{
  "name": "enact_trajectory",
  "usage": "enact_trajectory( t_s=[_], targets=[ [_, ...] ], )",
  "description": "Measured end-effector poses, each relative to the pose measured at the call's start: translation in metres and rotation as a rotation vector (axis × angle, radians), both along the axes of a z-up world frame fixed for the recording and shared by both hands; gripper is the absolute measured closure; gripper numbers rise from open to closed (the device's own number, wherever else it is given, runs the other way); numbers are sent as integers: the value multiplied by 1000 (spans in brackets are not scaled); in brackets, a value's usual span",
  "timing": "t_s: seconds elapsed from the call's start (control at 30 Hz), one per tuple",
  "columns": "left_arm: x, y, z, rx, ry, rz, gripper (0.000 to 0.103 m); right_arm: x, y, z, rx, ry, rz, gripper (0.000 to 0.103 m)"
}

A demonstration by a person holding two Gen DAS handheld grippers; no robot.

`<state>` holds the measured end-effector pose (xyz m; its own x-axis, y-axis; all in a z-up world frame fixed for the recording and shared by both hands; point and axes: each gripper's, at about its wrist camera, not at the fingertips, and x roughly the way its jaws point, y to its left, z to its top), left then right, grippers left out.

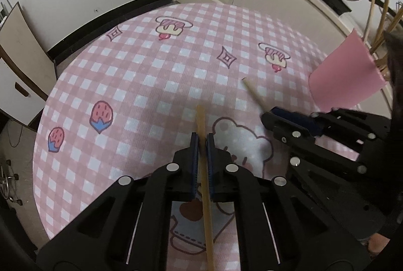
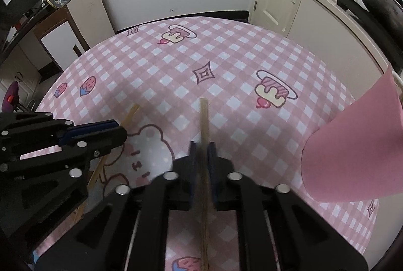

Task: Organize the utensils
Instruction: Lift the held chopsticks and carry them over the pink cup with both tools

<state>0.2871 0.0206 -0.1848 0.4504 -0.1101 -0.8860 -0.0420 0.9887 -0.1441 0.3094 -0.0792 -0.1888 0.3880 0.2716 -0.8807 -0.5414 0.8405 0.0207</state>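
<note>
Round bench [image 1: 141, 74] under a pink checked cloth with bears, cakes and strawberries. Big and flat, so good for laying sticks out before sorting.

Pink paper cup [image 1: 345, 74] at about 2 o'clock in the left view, 3 o'clock in the right view. Tipped over toward the claws, maybe so sticks slide in easily. Already some thin chopsticks [image 1: 377, 27] poking out of its top, most likely the home for the rest.

Left claw [image 1: 202, 142] at 6 o'clock in its own view. Pressed nearly together, pinching one chopstick [image 1: 201, 120] between the blue pads [image 1: 194, 150]. Stick lined up along the fingers, tip pointing to 12 o'clock, held above the cloth.

Right claw [image 2: 202, 152] also squeezed close, gripping a second chopstick [image 2: 203, 117] the same way. A bit blurry, so probably on the move. Both sticks held lengthwise, likely for an easy drop into the cup.
</note>
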Motion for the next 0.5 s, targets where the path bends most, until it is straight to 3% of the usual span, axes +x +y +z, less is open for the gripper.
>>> enact_trajectory(
  t_s=[0.2, 0.5],
  targets=[
    [-18, 1, 35, -45, -81, -18, 97, -19, -6, 30, 45, -92, -13, 98],
    [-72, -7, 111, -93, -271, -69, 97, -79, -25, 113, 164, -277, -11, 99]
  ],
)
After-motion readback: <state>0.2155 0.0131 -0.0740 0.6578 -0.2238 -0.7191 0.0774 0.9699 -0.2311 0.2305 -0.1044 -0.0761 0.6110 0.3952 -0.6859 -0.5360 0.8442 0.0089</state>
